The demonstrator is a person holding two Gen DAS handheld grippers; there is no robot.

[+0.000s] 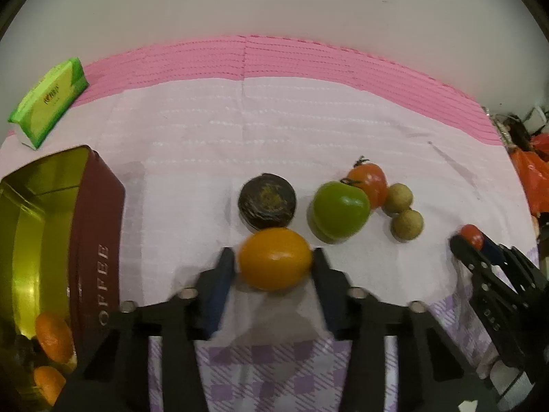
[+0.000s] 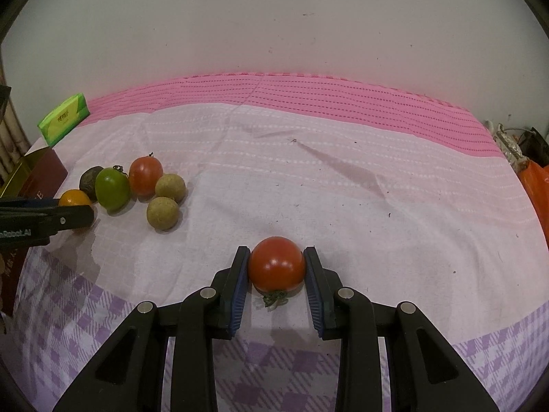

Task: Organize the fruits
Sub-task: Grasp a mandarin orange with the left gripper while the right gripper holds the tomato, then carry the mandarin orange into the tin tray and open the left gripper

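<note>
Near the bed's front edge, my left claw (image 1: 274, 264) pinches the orange fruit (image 1: 274, 263) and my right claw (image 2: 276, 266) grips a red tomato (image 2: 276, 265). Both are round and smooth; squeezing off-centre could squirt either loose toward the pile.

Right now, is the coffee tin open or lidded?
Open: the coffee tin shows its bare gold interior with no lid on top, and orange fruits lie inside.
</note>
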